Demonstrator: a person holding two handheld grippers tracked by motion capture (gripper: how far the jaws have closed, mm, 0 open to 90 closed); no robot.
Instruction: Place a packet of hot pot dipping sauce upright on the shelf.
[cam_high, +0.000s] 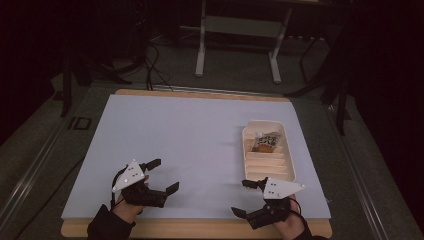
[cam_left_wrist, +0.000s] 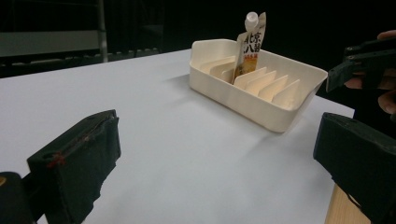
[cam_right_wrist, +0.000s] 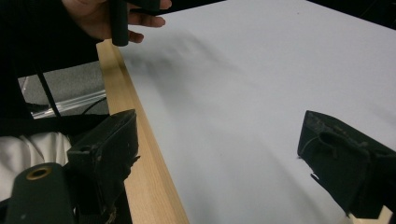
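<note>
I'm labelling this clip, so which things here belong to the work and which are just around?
Belonging to the work:
- left hand-held gripper, open
- right hand-held gripper, open
- cream slotted tray
- spouted pouch standing in one tray slot

Just around:
- table with its wooden edge
- metal frame legs on the floor beyond
- cables on the floor

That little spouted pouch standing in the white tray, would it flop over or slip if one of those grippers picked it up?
The pouch looks like soft foil, so it would probably bend when squeezed. It stands upright between the tray's dividers, so pulled free it may well sag or tip. Its glossy skin could be slippery; the capped spout looks the firmest place to grip.
</note>
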